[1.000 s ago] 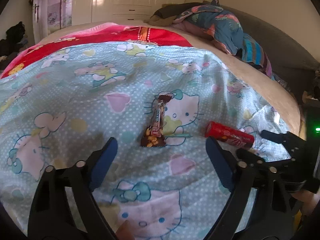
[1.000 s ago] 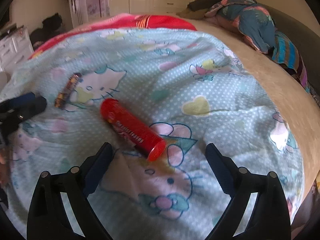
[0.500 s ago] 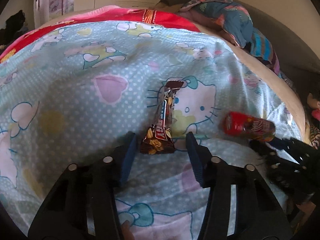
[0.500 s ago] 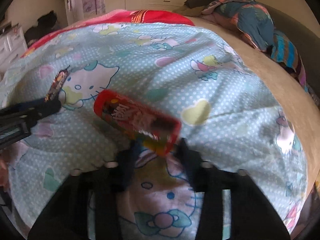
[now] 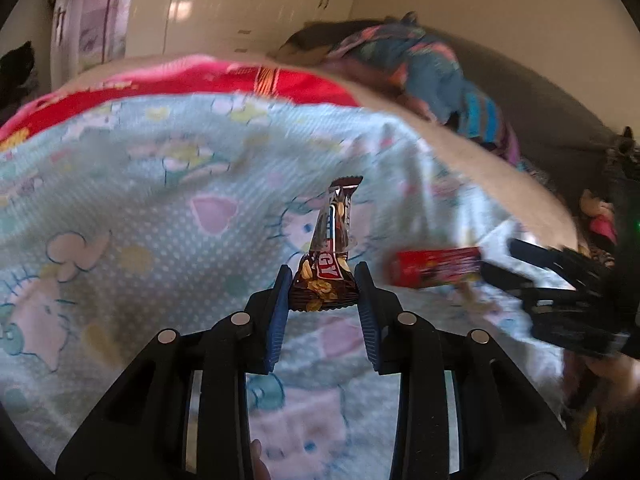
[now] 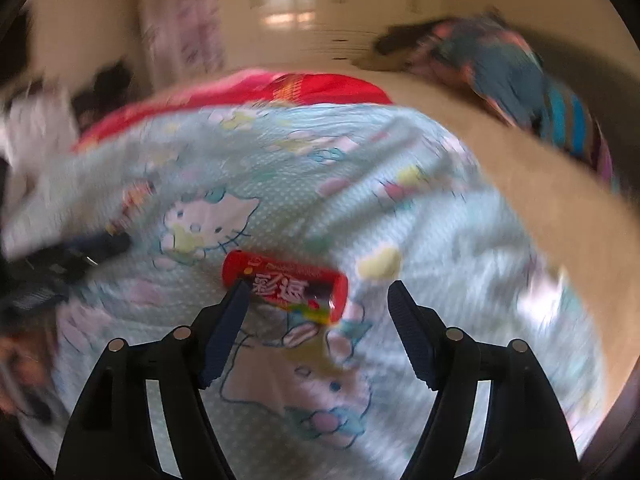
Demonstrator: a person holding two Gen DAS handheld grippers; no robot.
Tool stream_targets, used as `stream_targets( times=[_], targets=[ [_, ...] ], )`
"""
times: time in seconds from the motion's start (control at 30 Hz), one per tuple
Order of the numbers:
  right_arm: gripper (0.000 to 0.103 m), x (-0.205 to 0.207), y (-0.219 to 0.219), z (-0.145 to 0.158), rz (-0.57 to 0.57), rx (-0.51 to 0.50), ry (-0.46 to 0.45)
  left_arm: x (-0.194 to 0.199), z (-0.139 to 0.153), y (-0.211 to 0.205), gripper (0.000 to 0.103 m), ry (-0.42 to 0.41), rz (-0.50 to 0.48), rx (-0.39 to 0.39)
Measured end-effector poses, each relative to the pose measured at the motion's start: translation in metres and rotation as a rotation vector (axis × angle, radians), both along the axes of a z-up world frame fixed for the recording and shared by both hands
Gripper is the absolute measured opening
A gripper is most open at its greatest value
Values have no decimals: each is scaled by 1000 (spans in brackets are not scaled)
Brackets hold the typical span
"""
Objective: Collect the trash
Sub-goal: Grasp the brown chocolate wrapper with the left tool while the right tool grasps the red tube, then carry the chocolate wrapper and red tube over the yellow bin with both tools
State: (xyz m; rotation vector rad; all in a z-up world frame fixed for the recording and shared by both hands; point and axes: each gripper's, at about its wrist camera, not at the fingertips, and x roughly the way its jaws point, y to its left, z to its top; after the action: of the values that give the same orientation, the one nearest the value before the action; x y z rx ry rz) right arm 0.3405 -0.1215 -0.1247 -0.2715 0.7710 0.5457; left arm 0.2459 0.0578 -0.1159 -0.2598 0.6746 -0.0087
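Since a second ago both claws have narrowed: the left claw pinches the brown crinkly snack-bar wrapper; the right claw, part-spread, barely touches the red cylindrical candy tube. Centre it before squeezing.

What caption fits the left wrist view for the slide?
Left claw shut on brown snack wrapper above the cartoon-print blanket.

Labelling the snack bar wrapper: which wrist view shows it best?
Left wrist view. The snack bar wrapper sits sharp and centred, its near end pinched in the left claw. In the right wrist view it is only a blurred streak at the left.
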Motion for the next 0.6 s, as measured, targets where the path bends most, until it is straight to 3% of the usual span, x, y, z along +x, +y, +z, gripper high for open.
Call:
stream_targets(
  times=[0.27, 0.3, 0.33, 0.47, 0.6],
  targets=[
    [73, 31, 49, -31, 205, -322, 44, -50, 50, 15, 26, -136, 43, -97],
    [70, 32, 50, -37, 218, -342, 60, -56, 55, 16, 26, -145, 46, -109],
    [58, 35, 51, -44, 235, -364, 96, -57, 57, 15, 26, -147, 44, -115],
    [43, 31, 40, -46, 181, -261, 141, -63, 64, 8, 26, -149, 28, -104],
    [37, 12, 17, -42, 90, -84, 195, -68, 70, 2, 26, -153, 7, -112]
  ],
)
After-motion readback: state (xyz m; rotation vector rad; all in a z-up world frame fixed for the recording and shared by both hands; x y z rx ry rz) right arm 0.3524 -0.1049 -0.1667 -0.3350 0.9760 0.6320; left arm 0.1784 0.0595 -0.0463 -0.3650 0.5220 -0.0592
